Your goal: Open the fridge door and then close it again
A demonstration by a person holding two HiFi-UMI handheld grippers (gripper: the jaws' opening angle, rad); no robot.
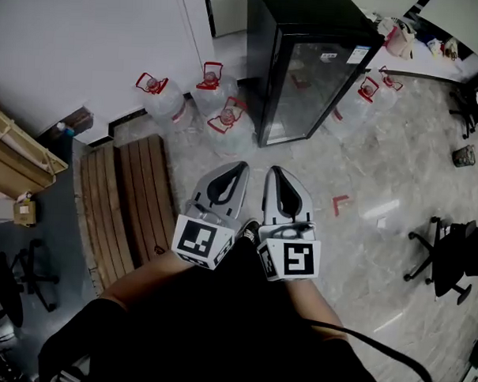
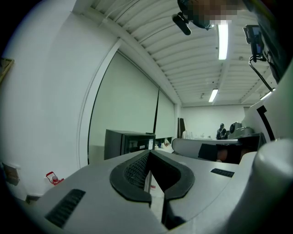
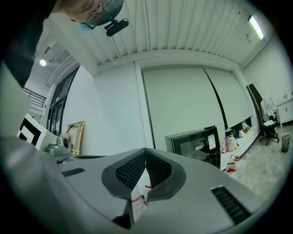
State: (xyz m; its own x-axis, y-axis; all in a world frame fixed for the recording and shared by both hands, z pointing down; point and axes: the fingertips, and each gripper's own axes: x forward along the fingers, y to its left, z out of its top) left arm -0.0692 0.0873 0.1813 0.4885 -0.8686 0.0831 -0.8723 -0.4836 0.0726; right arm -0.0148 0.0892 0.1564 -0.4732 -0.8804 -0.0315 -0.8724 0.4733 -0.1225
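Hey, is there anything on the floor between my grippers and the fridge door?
Nothing visible does. The floor between the left gripper, the right gripper and the fridge door is bare. Water jugs stand to either side of the fridge, off the straight path.

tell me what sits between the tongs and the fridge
Head view: only bare floor between the left tongs, right tongs and the fridge; jugs stand aside.

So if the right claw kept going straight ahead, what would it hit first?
Nothing close. The right claw points across the floor toward the water jugs beside the fridge; jugs or the fridge's corner first, though depth is unclear.
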